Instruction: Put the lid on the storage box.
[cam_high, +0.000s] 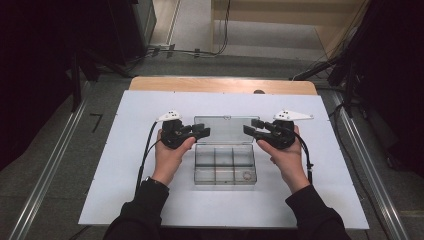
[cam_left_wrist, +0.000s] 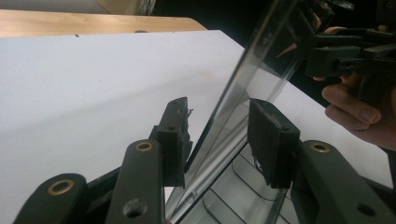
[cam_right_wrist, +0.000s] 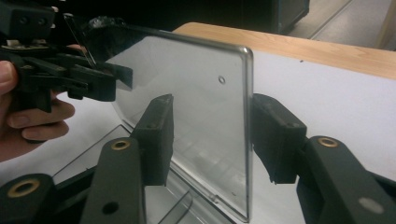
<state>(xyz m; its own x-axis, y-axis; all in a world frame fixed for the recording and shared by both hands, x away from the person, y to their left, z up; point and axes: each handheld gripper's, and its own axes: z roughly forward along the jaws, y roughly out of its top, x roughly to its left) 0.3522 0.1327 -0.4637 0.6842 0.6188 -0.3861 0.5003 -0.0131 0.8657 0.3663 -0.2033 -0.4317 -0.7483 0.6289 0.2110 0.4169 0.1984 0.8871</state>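
Your left tool (cam_high: 200, 131) and right tool (cam_high: 251, 127) each straddle a side edge of the clear lid (cam_high: 226, 129), jaws wide with a gap on both faces, so neither grips it yet. The lid stands raised behind the compartment box (cam_high: 225, 166), which sits mid-sheet on the white tabletop (cam_high: 130, 165). It looks about halfway: whether you are opening or closing it, the lid is not yet fully laid back or shut. No brand, label or writing is readable.
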